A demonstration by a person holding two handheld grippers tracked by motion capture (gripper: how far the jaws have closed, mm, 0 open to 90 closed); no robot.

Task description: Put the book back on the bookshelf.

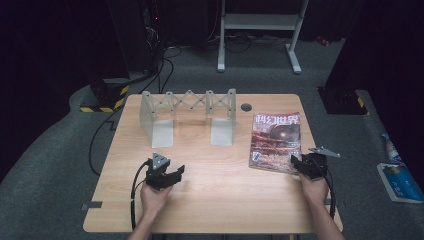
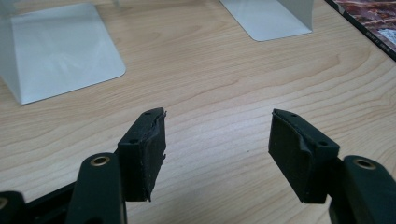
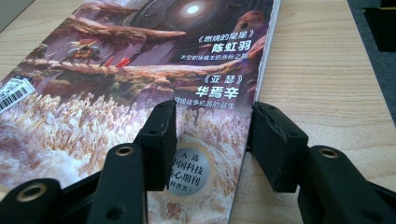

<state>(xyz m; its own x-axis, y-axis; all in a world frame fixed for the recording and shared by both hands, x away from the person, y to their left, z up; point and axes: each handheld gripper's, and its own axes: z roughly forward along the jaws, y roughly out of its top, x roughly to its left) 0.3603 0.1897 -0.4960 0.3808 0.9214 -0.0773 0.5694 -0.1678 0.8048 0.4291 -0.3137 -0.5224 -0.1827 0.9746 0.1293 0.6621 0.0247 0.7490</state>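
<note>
Expandable metal book rack [image 1: 189, 116] at back-centre of table [image 1: 215, 200]: two upright end plates w/ scissor lattice between, slot between them holds nothing. In left gripper view the rack's base plates [image 2: 60, 46] are cut off by top edge.

Magazine [image 1: 276, 141] lies flat, cover up, on right part of table, near right edge, well apart from rack. Long axis runs front-to-back, slightly skewed; title end points away from person, spine along its left side. Barcode sticker [image 3: 14, 93] at left of cover in right gripper view; small print not legible.

Right gripper [image 1: 306, 164] at magazine's near right corner; jaws apart, straddling the cover's edge, one over cover, one over bare wood. Contact w/ paper: cannot tell.

Left gripper [image 1: 165, 175] over bare wood at front-left; jaws wide apart, nothing between. Dark round grommet [image 1: 246, 106] at back of tabletop.
</note>
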